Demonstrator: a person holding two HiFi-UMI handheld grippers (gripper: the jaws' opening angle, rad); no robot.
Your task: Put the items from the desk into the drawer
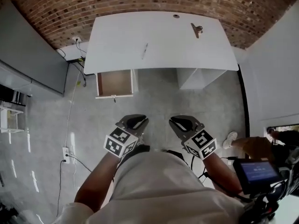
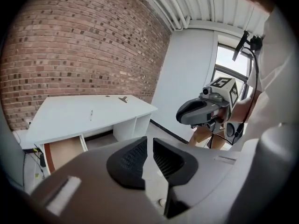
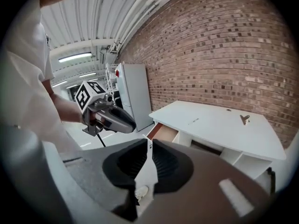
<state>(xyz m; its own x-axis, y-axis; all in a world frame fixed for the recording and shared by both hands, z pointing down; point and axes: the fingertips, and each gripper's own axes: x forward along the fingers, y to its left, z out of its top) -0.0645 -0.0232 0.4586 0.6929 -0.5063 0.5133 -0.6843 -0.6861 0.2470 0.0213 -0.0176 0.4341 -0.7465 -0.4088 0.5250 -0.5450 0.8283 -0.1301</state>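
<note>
A white desk point(image 1: 163, 41) stands against the brick wall, well ahead of me. On it lie a thin pen point(image 1: 145, 51), a metal binder clip point(image 1: 196, 29) and a small dark item point(image 1: 176, 16). Under the desk's left end a wood-lined drawer point(image 1: 115, 83) is pulled open. My left gripper point(image 1: 141, 119) and right gripper point(image 1: 175, 120) hang side by side near my waist, far from the desk, both shut with nothing in them. The left gripper view shows its jaws point(image 2: 148, 143) nearly touching, with the desk point(image 2: 70, 118) and drawer point(image 2: 63, 151) beyond. The right gripper point(image 3: 148, 143) looks at the clip point(image 3: 244, 119).
Bare concrete floor lies between me and the desk. An open cubby point(image 1: 196, 77) sits under the desk's right side. Cables and a wall socket point(image 1: 66, 154) run along the left. A grey cabinet point(image 1: 28, 50) is at left, and a device with a screen point(image 1: 257, 171) at lower right.
</note>
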